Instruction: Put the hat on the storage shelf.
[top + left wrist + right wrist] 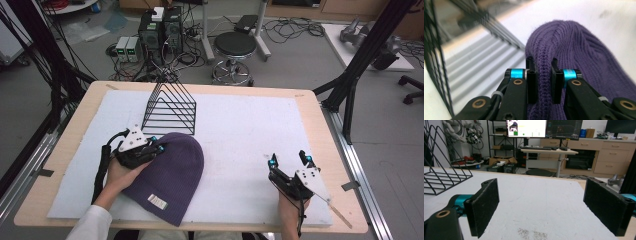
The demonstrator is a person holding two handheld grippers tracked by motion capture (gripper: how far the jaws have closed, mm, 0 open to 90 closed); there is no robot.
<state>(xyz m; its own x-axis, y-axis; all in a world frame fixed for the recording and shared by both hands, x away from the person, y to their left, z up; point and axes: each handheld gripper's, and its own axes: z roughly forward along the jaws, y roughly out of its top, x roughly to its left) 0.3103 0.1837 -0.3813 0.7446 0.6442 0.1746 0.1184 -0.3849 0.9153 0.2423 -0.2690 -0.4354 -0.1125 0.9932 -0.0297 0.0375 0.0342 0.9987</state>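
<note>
Between our left gripper's [541, 66] jaws we are clamping a thin beanie [172, 175] fold; lifting, it risks slipping or snagging the wire rack [170, 107]. Right gripper [289, 162] jaws are standing apart.

1. Purple ribbed knit cloth beanie [170, 175]: soft, matt, fuzzy wool-like yarn, small white sewn label.
2. Black wire metal rack [170, 107]: thin, smooth, slightly glossy rods.
3. White felt-like mat [240, 130]: matt, slightly rough.
4. Light wooden table [70, 135]: smooth edge.
5. Right gripper [544, 205]: matt black, coarse foam-like pads, glossy blue metal collars.
</note>
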